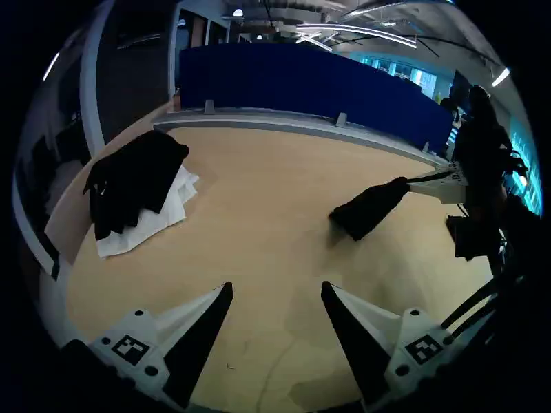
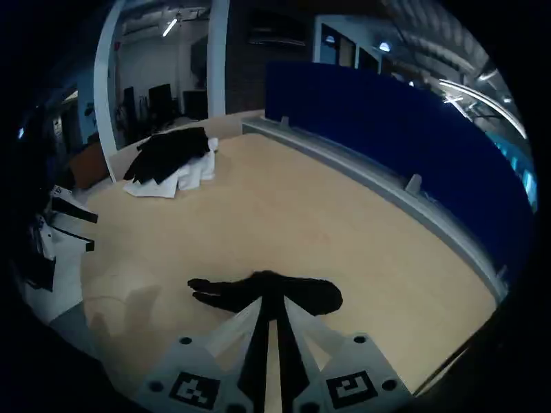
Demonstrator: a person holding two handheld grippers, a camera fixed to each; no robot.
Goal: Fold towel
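A small black towel [image 2: 310,294] is bunched up on or just over the table [image 2: 289,206], pinched by the right gripper [image 2: 273,303]. The left gripper [image 1: 275,299] hovers nearby, spread and empty. A pile [image 1: 134,189] of cloths sits well apart. Folding appears barely begun.

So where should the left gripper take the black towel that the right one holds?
The towel is bunched into a narrow strip, pinched at one end by the right gripper. Its free tip, the end nearest the left gripper, is probably best. Come in low over the table from the left gripper's side, jaws open across the strip.
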